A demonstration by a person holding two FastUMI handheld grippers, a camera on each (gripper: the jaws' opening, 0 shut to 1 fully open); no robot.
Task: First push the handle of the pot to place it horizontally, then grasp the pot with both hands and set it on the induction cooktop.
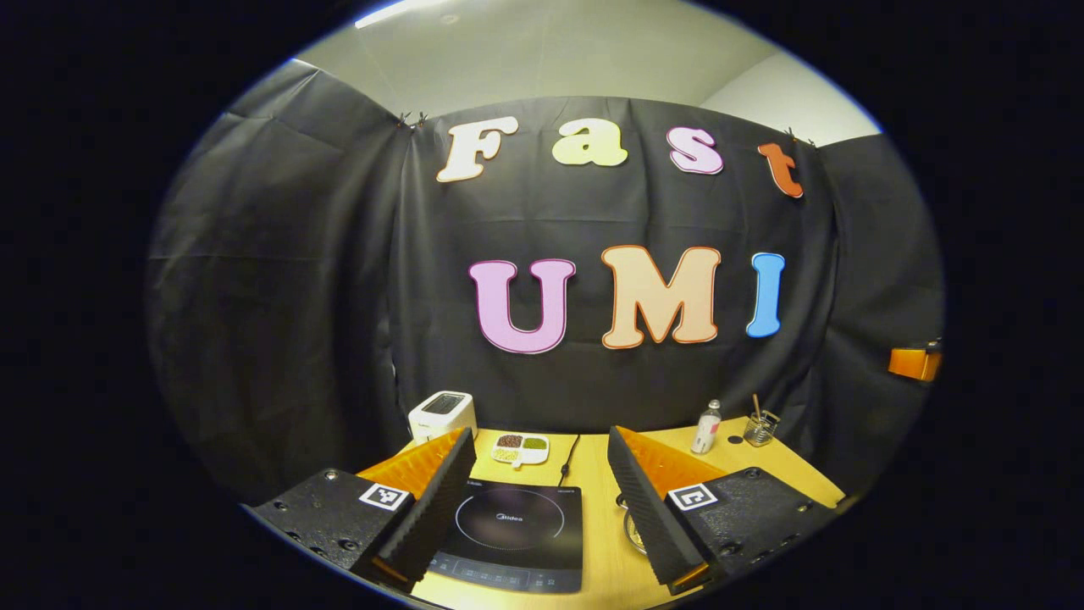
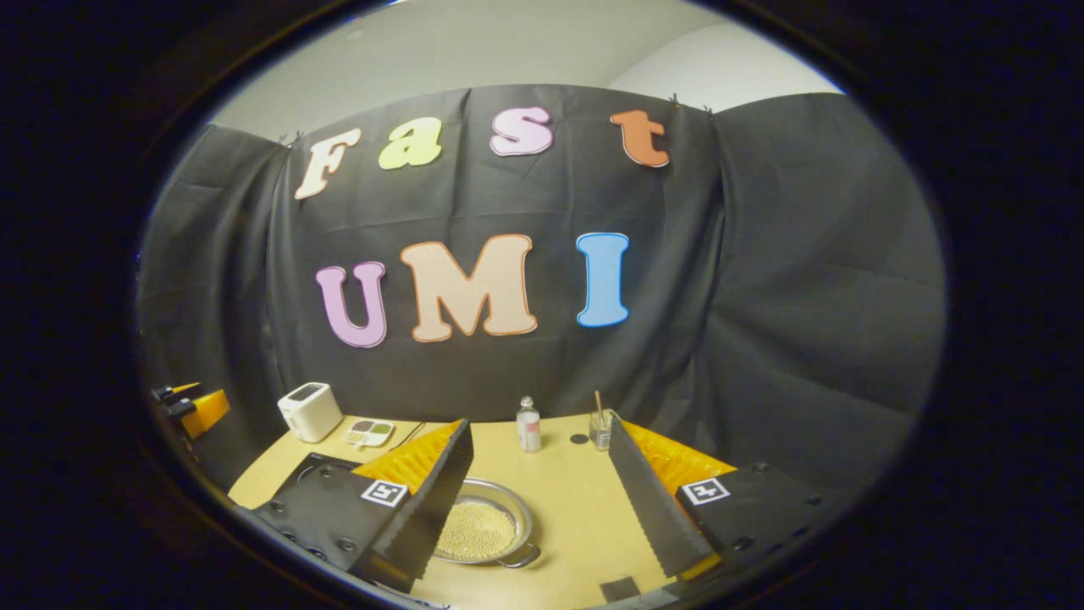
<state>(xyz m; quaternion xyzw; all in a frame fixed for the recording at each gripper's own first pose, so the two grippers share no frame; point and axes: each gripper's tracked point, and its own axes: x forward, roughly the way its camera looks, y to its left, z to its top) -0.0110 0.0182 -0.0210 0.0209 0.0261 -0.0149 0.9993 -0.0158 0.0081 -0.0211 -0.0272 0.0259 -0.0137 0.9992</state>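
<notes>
Both claws hang above the wooden table [image 2: 576, 500], fingers spread wide, nothing between them. Left claw [image 1: 542, 508] sits over the black induction cooktop [image 1: 517, 534], which lies flat on the table between its two fingers. The right claw [image 2: 542, 508] is just as wide apart and holds nothing, and there's the pot [image 2: 483, 529], a shallow metal one full of small yellowish grains, resting on the table just inside that claw's left finger, partly hidden behind it (a short handle pokes out at its near right edge). In the left gripper view a sliver of the pot's rim [image 1: 631, 529] peeks out right of the cooktop, so the two sit side by side, pot not on the cooktop. Farther back: a white toaster [image 1: 442, 413], a divided dish of beans [image 1: 521, 448], a small bottle [image 2: 528, 426] and a glass with a stick in it [image 2: 600, 428].
</notes>
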